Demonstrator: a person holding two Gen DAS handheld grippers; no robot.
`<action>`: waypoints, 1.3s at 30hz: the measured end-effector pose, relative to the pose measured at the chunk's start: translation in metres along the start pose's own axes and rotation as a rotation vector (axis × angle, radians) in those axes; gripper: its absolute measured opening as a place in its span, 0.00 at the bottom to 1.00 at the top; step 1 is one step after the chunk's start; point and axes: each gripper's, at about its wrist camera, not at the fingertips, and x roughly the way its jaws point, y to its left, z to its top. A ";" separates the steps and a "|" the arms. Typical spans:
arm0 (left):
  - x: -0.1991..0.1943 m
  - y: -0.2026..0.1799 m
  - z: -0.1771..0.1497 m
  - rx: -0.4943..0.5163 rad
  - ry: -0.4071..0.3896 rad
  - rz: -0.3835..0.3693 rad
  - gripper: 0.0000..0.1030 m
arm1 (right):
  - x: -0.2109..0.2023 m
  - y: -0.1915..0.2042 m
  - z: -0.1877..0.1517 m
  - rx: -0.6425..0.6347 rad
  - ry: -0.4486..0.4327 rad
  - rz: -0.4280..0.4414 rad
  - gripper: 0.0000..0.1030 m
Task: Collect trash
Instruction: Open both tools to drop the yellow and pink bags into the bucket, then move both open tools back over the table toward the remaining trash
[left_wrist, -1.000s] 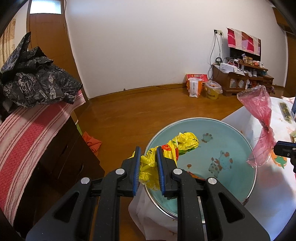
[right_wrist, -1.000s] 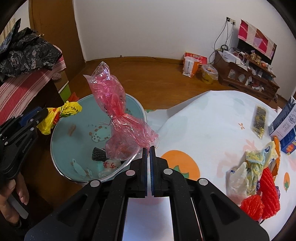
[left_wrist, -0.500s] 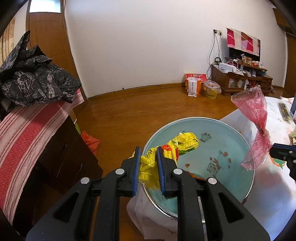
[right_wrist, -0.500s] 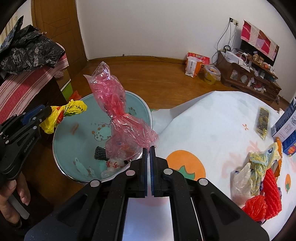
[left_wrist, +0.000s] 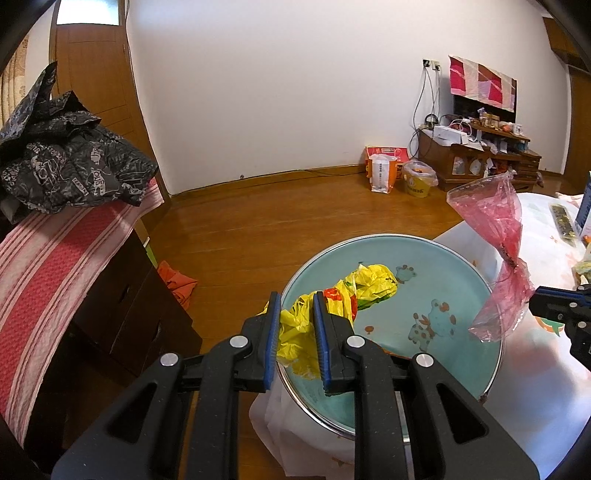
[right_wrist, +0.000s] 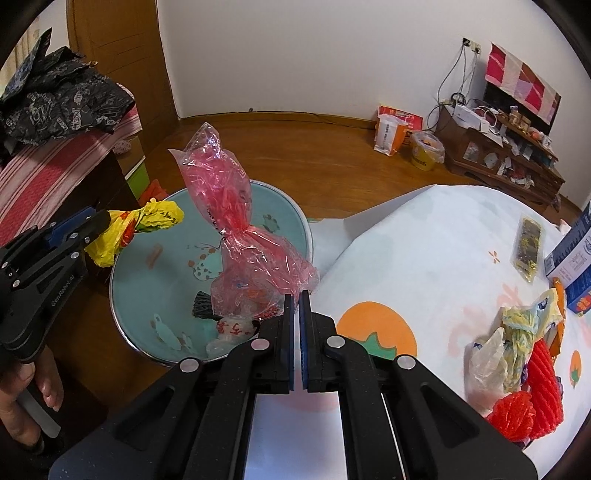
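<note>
Yellow wrapper (left_wrist: 332, 295): light, crumpled, soft; pinched at its bunched end by left gripper (left_wrist: 295, 332), held over basin (left_wrist: 461, 369) at worktop (right_wrist: 424, 258) edge.
Pink bag (right_wrist: 240, 236): thin, slippery; clamped at its lower corner by nearly closed right gripper (right_wrist: 296, 310), above basin.

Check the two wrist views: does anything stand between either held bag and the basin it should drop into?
Nothing visible does. The left tool holds the yellow bag over the basin rim, and the right tool holds the pink bag above its open interior. The basin has no lid; only a few scraps lie inside.
</note>
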 end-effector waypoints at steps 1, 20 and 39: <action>0.000 0.000 0.000 0.000 0.000 -0.002 0.18 | 0.000 0.001 0.000 -0.002 0.000 0.003 0.04; -0.007 -0.012 0.001 0.008 -0.016 -0.062 0.59 | 0.000 0.005 -0.005 0.002 -0.019 0.028 0.35; -0.026 -0.030 0.003 0.046 -0.048 -0.092 0.79 | -0.050 -0.026 -0.022 0.051 -0.088 -0.033 0.39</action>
